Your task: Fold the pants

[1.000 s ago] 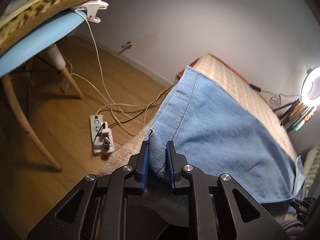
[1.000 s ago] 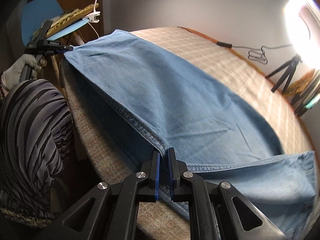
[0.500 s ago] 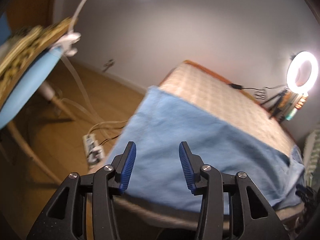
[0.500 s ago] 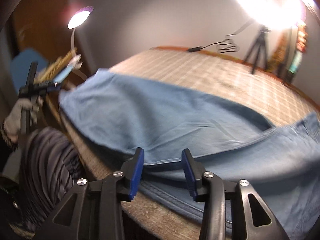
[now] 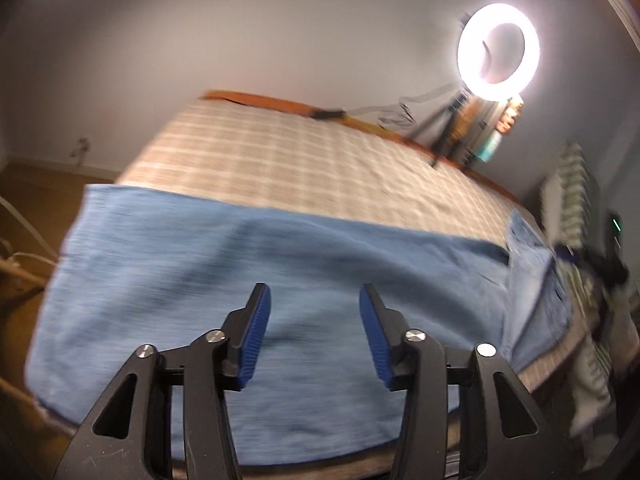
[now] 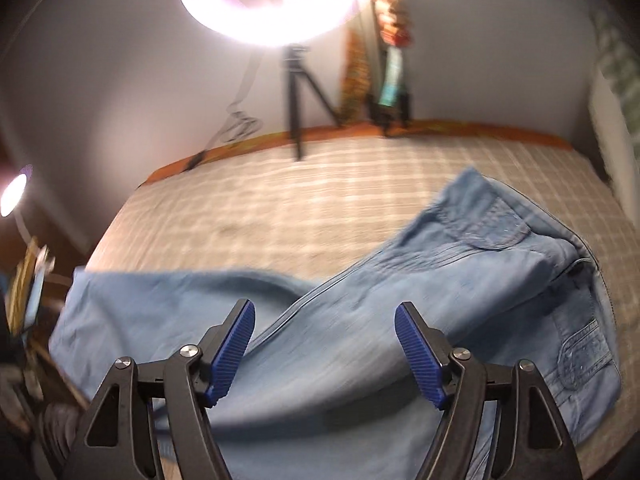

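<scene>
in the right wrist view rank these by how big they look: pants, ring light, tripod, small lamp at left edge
1. pants, by far the largest
2. ring light, partly cut off at the top
3. tripod, thin and blurred
4. small lamp, smallest

These are apparent sizes only; the fisheye distorts them.

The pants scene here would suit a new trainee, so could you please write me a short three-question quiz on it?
1. True or false: the left gripper is shut on the pants.
2. Multiple choice: the lit ring light stands
A. on the floor
B. at the far edge of the bed, by the wall
C. on the pants
3. Fill in: the right gripper is ____, with nothing between its fingers.

Key: 1 false, its jaws stand apart and hold nothing; 2 B; 3 open.
</scene>
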Available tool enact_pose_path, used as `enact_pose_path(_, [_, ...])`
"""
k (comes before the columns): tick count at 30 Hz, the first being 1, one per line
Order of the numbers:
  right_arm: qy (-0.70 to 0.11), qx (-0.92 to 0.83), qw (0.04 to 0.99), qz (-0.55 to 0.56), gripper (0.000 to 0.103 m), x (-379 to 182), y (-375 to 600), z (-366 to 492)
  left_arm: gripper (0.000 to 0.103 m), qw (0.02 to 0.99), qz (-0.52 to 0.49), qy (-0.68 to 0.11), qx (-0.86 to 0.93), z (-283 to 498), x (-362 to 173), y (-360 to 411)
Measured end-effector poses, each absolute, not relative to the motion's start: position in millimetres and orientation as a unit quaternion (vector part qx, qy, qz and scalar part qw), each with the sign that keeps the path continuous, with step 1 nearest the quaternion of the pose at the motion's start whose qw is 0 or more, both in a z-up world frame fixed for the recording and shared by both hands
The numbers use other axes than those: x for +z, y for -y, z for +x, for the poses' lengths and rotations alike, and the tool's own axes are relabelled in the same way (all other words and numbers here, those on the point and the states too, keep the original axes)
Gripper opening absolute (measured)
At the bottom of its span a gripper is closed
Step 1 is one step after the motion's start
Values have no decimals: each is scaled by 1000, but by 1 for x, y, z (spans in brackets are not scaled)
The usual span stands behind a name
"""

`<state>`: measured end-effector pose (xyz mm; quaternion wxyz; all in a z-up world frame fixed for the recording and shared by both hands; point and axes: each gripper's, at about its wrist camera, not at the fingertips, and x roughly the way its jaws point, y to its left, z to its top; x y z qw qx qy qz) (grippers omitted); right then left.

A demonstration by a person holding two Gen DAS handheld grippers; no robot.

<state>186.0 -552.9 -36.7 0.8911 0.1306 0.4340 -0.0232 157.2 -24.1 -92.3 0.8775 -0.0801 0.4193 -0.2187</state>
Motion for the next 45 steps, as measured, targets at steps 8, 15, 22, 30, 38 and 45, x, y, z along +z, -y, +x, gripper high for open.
enact_pose_path(8, [-464,-136,839,248,75,-63,637,274,50,853,-30,-451,-260,155,-112,64])
enact_pose_path(15, [-506,-229,799,232,74,-106,663,341,50,847,-26,-457,-269,162,-112,68])
enact_pose_path(22, [-518,-271,793,173,74,-125,664,361,58,840,-11,-447,-307,177,-82,90])
enact_pose_path(30, [-488,-249,814,193,16,-119,668,345,58,788,48,-453,-414,196,-56,177])
enact_pose_path(38, [-420,-188,846,269,7,-68,686,282,58,693,48,-521,-496,190,-96,281])
enact_pose_path(45, [-363,-144,880,271,7,-15,694,200,58,678,97,-539,-490,169,-122,325])
